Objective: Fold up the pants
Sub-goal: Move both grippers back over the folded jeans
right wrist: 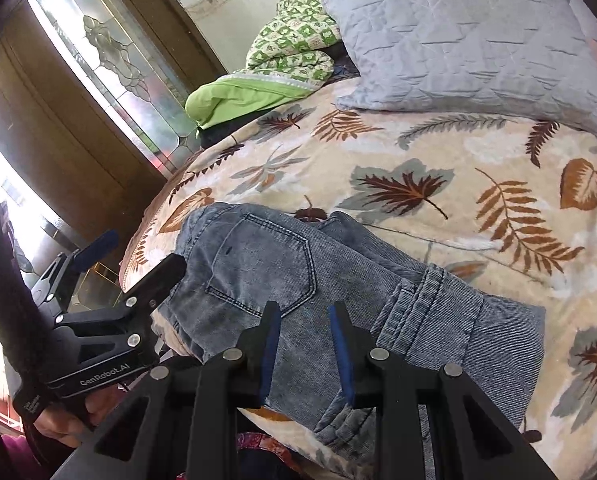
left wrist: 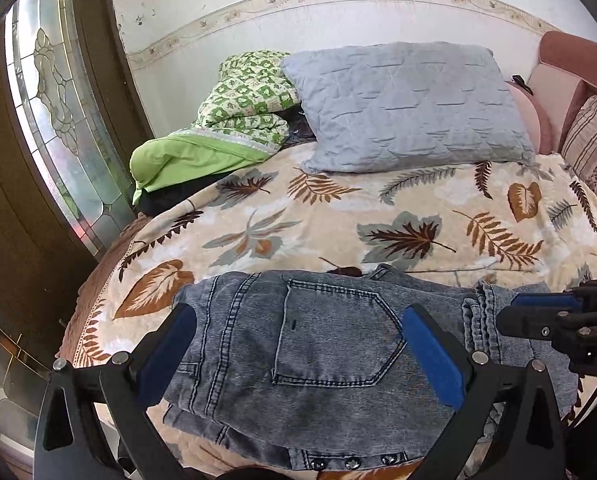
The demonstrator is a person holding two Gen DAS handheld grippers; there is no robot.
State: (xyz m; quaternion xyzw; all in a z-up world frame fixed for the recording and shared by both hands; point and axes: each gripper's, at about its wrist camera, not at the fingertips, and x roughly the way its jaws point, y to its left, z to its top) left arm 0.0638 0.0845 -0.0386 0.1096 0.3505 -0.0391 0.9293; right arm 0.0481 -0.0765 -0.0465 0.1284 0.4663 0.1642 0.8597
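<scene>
Bedspread (left wrist: 338,216) — folded jeans (left wrist: 322,344) under parted jaws.

Folded jeans (right wrist: 298,280) lie on the near edge of a leaf-print blanket (right wrist: 438,184), back pocket up. The right gripper (right wrist: 304,350) hangs over their near part, its blue pads a narrow gap apart with nothing between them; at left a hand (right wrist: 64,420) holds the left gripper (right wrist: 138,256), jaws wide, by the jeans' left edge. Far off lie a grey pillow (right wrist: 458,44) and a green quilt (right wrist: 282,56).
</scene>
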